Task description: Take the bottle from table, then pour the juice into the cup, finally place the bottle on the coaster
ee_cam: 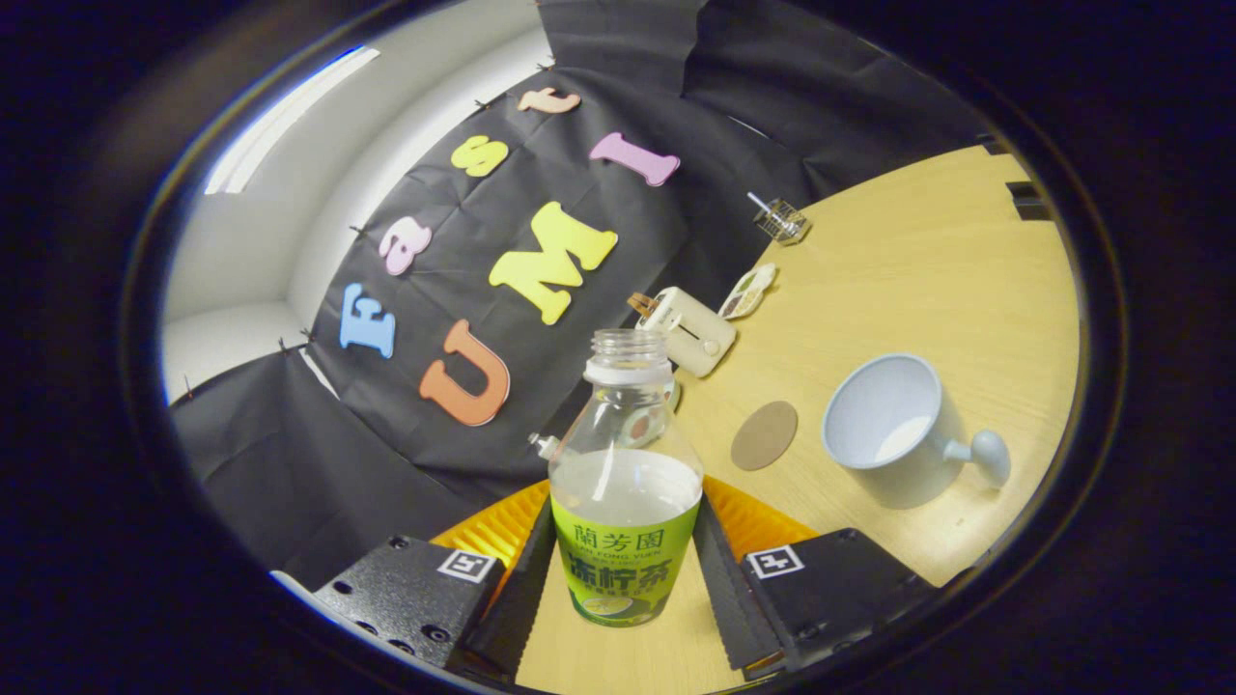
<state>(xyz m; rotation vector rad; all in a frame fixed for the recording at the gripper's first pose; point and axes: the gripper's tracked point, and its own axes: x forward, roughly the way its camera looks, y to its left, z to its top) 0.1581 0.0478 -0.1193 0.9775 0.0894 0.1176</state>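
Observation:
A clear plastic bottle [625,492] with a green label and no cap stands between my two fingers, with pale liquid up to about its shoulder. Both ribbed black fingers [526,579] press against its sides, so the gripper [623,579] is shut on it. The whole view is tilted, and the bottle appears lifted off the wooden table [927,280]. Beyond the fingers to the right stands a pale blue cup [893,430] with its handle pointing away from the bottle. A round brown coaster [764,435] lies flat on the table between the bottle and the cup.
A cream toaster [693,331] stands at the table's back by the black cloth wall. A small packet [748,292] lies beside it, and a little wire basket [780,221] sits farther back. Bare wood stretches beyond the cup.

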